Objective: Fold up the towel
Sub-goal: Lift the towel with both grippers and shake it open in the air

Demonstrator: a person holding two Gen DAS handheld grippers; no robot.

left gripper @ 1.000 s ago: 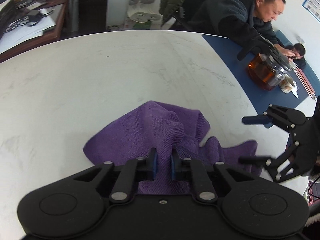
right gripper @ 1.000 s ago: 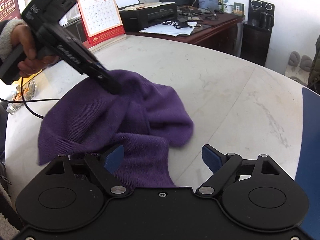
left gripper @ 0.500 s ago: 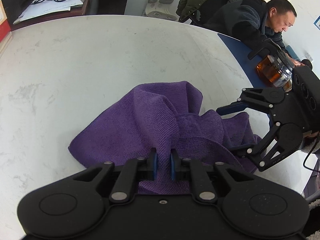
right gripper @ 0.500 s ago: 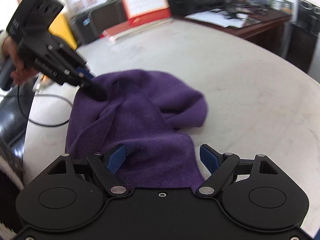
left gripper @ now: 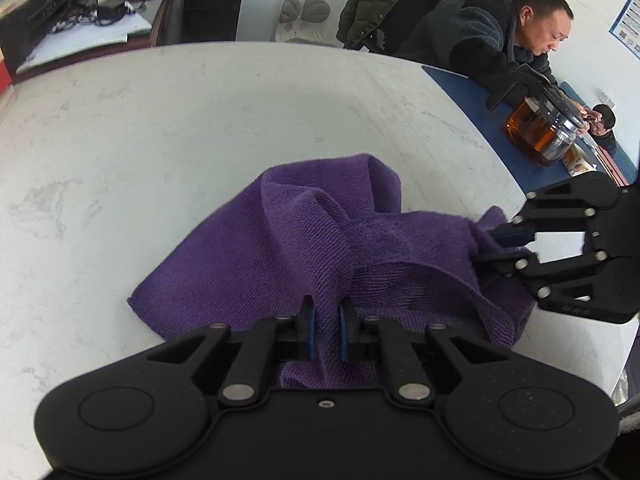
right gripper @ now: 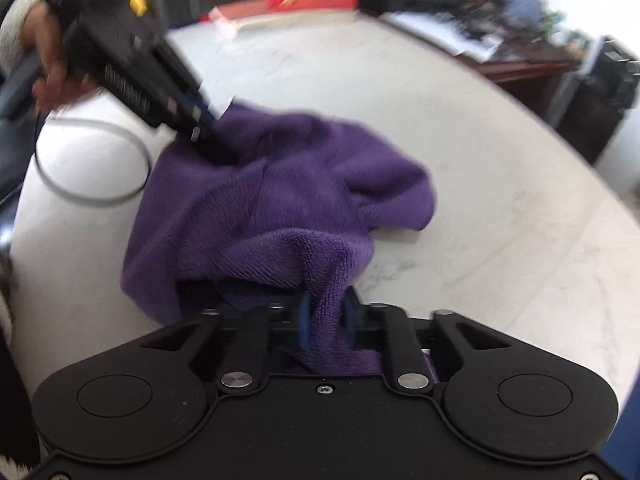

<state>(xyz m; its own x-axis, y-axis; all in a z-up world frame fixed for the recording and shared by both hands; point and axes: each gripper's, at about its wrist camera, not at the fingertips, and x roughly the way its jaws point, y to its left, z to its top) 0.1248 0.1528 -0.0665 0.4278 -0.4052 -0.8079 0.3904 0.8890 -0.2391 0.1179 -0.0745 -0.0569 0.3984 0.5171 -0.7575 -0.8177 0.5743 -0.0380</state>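
Both hand-held grippers (left (left gripper: 325,330), right (right gripper: 327,316)) pinch the rumpled purple towel (left gripper: 280,256).

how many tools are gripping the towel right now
2. The left tool is shut on the purple towel at its near edge; the right tool is shut on another bunch of it.

Right wrist view is motion-blurred: left gripper (right gripper: 212,136) smeared, its tips lost in the towel (right gripper: 280,200), and the clutter beyond the towel is unreadable. Towel's near edge is hidden under each gripper body in both views. In the left wrist view, right gripper (left gripper: 496,246) is cut by the frame edge, with its tips buried in a towel fold. Glass pot (left gripper: 540,132) beyond the towel is partly covered by a hand.
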